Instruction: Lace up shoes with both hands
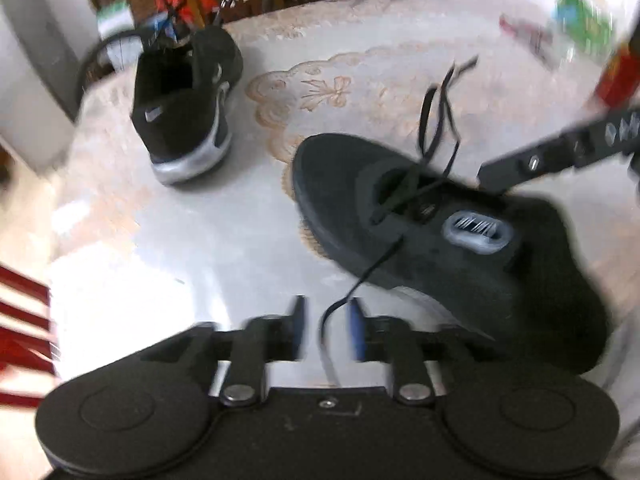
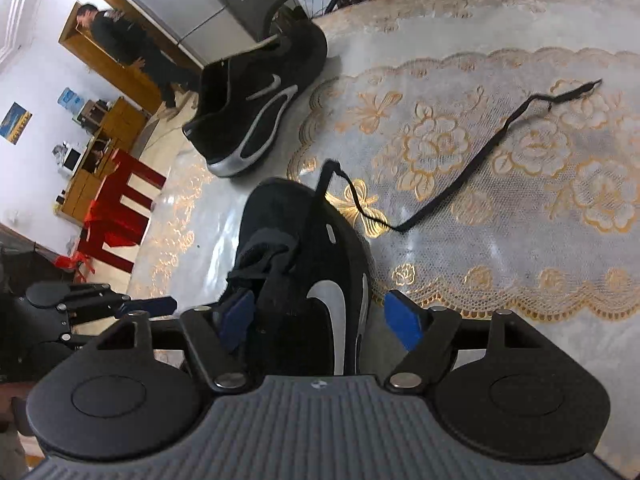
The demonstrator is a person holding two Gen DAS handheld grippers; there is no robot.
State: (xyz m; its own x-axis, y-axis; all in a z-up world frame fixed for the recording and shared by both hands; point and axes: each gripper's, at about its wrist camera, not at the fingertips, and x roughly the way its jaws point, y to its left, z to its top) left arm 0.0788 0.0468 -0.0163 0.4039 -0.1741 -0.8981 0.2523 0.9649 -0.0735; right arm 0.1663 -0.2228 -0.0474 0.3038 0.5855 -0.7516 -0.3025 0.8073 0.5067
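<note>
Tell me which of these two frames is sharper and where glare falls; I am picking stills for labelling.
Left wrist view: motion-blurred throughout, smearing the near shoe and lace; white glare on the tablecloth at lower left. Right wrist view: much sharper, lace crisp, mild sheen on the tablecloth, fisheye bending at the edges.
</note>
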